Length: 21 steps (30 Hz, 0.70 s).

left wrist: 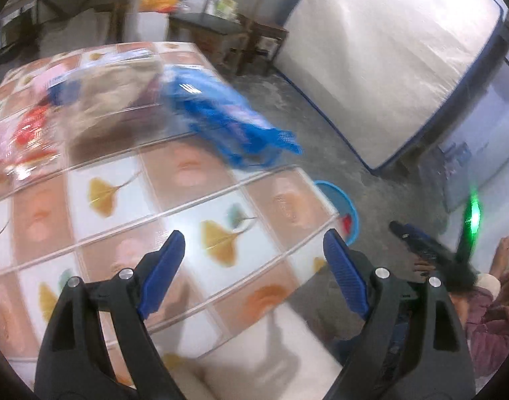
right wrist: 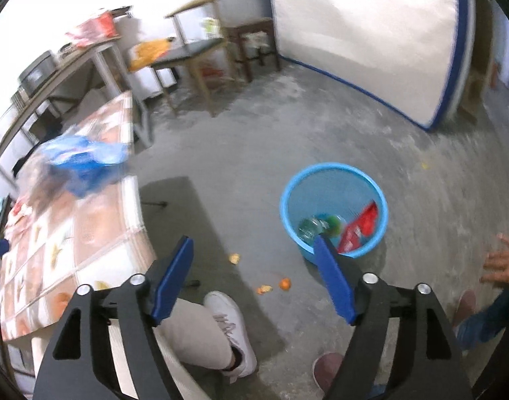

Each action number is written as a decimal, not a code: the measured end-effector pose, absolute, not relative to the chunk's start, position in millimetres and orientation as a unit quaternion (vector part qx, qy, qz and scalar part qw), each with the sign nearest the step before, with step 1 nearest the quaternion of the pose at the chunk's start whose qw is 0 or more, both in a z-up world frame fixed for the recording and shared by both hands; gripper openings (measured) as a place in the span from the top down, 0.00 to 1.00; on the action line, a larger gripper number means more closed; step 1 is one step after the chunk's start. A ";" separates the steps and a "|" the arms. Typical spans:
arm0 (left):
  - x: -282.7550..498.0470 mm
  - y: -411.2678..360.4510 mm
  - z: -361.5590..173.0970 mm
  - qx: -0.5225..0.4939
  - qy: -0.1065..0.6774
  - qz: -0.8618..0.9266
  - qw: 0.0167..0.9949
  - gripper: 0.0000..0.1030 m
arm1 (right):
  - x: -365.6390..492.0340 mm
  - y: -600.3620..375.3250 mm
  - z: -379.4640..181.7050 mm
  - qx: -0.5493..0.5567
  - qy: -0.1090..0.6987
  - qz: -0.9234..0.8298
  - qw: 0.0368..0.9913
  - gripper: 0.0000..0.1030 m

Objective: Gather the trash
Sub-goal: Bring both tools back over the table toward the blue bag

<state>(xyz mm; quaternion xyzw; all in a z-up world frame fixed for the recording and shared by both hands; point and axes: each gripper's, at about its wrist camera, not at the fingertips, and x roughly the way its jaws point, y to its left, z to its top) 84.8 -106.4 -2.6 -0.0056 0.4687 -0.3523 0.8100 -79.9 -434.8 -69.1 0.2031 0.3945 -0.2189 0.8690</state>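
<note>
Concrete floor [right wrist: 241, 153]: blue bin [right wrist: 334, 170] w/ red wrapper [right wrist: 361, 226], maybe bottle [right wrist: 312, 226]. Both tools [left wrist: 254, 243] [right wrist: 252, 250] wide apart, empty.

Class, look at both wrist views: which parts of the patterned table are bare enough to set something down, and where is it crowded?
Bare: the near tiles of the leaf-patterned table, between the open left gripper and the crumpled blue plastic bag. Crowded: the far end, where that bag, a red wrapper and blurred beige packaging pile together.
</note>
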 end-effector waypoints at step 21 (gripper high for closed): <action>121.3 3.0 -19.7 -0.030 0.432 -0.268 0.861 0.13 | 14.4 -243.0 -25.8 0.031 0.415 -0.113 0.902 0.06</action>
